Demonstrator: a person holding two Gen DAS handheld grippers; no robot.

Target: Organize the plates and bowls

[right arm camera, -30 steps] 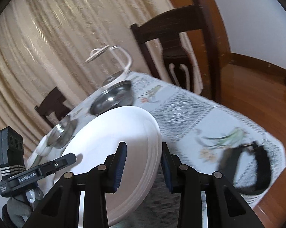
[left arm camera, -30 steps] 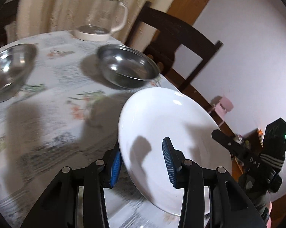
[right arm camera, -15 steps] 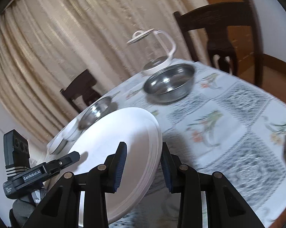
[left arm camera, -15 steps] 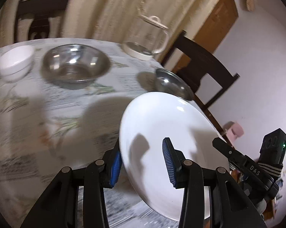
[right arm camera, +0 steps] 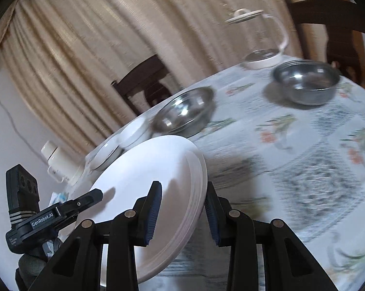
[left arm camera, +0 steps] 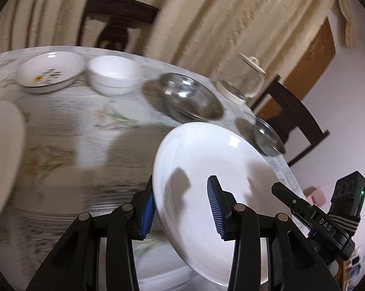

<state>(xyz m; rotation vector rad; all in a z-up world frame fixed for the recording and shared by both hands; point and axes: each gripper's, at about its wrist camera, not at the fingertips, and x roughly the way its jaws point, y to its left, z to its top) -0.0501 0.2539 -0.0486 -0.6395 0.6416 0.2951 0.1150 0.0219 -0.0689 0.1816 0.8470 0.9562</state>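
Plate stack, white, carried tilted over floral tablecloth, rim clamped by left gripper and right gripper from opposite sides. Not yet set down. Left to sort, judging by layout: two steel bowls, white bowl, flowered dish, all loose.

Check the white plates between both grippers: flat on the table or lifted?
Lifted and tilted. The plate stack hangs above the tablecloth, edges pinched by the left gripper and right gripper.
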